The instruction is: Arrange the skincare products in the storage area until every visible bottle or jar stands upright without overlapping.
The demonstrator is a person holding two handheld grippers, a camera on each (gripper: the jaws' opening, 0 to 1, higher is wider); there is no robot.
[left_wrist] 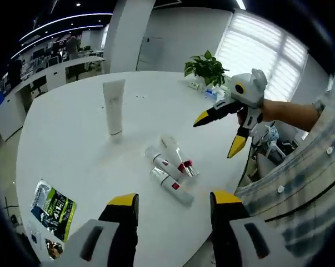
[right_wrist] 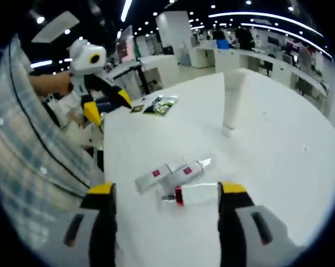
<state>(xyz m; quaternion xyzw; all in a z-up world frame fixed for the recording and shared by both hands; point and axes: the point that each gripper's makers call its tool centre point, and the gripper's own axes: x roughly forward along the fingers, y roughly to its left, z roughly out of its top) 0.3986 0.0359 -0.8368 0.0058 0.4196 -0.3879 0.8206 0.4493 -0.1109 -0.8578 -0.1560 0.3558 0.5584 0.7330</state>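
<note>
— Jaw status?
— Both grippers, left (left_wrist: 171, 201) and right (right_wrist: 165, 190), I read as spread, grasping nothing.
— Product locations?
— Three tubes (left_wrist: 170, 169) lie flat, touching, just ahead on the round white table (left_wrist: 73, 144). One white tube (left_wrist: 114, 105) stands upright farther off, well apart.

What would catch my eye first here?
A cluster of small tubes lies toppled on the round white table, just ahead of the open left gripper. Behind them one tall white tube stands upright. The right gripper, yellow-tipped and open, hovers above the table's edge.
</note>
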